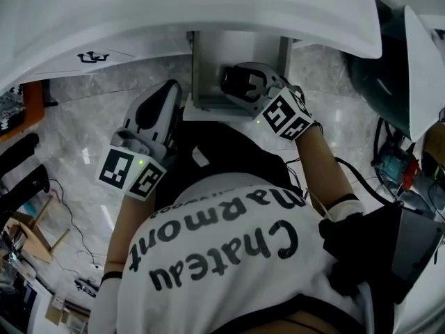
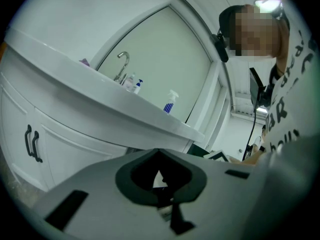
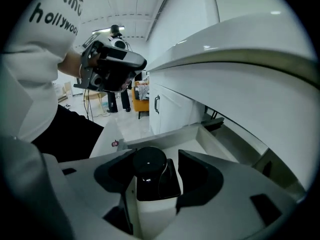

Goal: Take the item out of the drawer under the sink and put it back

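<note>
White laminate fills most of what I see: the counter [image 1: 208,12] with the sink arches over me above a grey marbled floor [image 1: 76,110]. Furthest left is my left gripper [image 1: 164,96], just outside the drawer's left edge. Its fingers [image 2: 135,184] are closed together with nothing between them. Looking along them, I see a cabinet door with two dark handles [image 2: 32,144] under the counter. Up on the counter are a curved faucet [image 2: 122,66] and, further right near the rim, a spray bottle [image 2: 170,102] with a blue label. In the middle, the drawer [image 1: 208,68] stands pulled out from under the sink, pale inside. My right gripper [image 1: 240,82] is tipped down into it. Its fingers [image 3: 200,171] are spread wide, one on each side of the item [image 3: 150,166], which has a round, glossy black cap on a dark body. The fingers are not clamped on it, and a gap shows on its right side. The item sits between them inside the drawer's walls, but my own gripper hides its base, so I cannot tell whether it rests on the drawer floor. Off to my right, dark cables and gear [image 1: 389,165] lie on the floor.
</note>
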Demonstrator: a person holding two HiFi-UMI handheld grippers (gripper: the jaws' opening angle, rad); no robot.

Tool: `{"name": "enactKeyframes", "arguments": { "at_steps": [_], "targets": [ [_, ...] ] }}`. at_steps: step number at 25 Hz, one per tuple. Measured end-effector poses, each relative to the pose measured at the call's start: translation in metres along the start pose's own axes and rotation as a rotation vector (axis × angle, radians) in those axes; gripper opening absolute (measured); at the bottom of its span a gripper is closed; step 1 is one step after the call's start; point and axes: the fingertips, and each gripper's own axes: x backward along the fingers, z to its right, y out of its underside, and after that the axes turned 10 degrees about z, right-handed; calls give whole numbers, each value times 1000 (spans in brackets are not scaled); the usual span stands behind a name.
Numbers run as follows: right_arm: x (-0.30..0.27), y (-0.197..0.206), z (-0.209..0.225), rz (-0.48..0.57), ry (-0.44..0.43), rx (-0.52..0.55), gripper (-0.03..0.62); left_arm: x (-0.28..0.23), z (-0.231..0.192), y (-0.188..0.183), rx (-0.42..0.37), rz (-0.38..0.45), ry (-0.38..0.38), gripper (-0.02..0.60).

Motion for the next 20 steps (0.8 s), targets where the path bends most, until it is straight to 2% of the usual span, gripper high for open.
{"name": "enactKeyframes", "arguments": {
  "at_steps": [4, 7, 12, 20],
  "targets": [
    [-9, 5, 1, 2, -15, 53, 260, -2, -3, 4, 5, -3, -11, 9],
    [-15, 6, -4, 30, -58, 71, 228, -2, -2, 5, -9, -11, -14, 9],
    [-21, 3, -7, 140, -108, 26, 207, -3, -6, 9, -21, -16, -30, 9],
    [-23, -10, 5, 228, -75, -61, 181, 0, -12, 16, -41, -25, -61, 9]
  ]
}}
